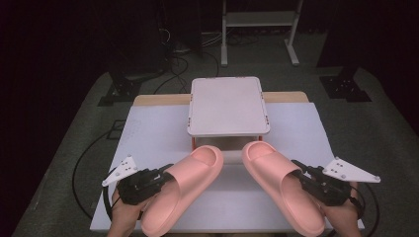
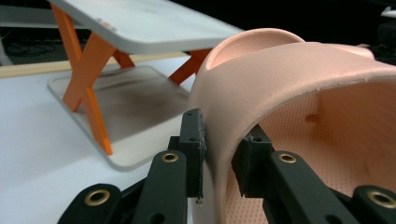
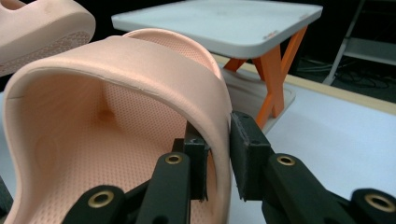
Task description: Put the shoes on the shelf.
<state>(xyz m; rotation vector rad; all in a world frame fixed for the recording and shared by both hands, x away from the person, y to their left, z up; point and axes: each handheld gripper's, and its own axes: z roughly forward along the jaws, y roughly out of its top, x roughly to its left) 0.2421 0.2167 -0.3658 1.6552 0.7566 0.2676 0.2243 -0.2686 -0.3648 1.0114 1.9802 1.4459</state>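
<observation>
Basically two pink slides held at once, one per gripper, in front of a small rack.

Table [image 1: 148, 128]: white cover, wood edge visible at 12 o'clock. Rack, i.e. a white two-tier shoe stand [image 1: 227, 106] with orange crossed legs [image 2: 86, 70], sits at 12 o'clock from both slides; top shelf bare, lower shelf [image 2: 135, 102] also looks bare.

Left slide [image 1: 185, 185]: toe points toward 1 o'clock, close to the stand's front edge, heel toward the person. Right slide [image 1: 279, 182]: toe toward 11 o'clock, likewise near the stand. Toes converge, apart but close.

Left gripper [image 2: 219, 158]: jaws narrow, clamped across the outer wall of the left slide's strap, one pad outside, one inside. Right gripper [image 3: 219, 161]: same, pinching the right slide's strap edge. Cannot tell if soles rest on the table or hang just above it.

Risks, my judgement:
- Toes collide if both go forward together; converging angle causes it.
- Toe catches the top shelf's rim or an orange leg on the way to the lower shelf; low gap.
- Strap is soft foam, grip is on a thin edge, so a slide may pivot, droop, or slip out.
- A push on the light stand could shove it toward 12 o'clock.
</observation>
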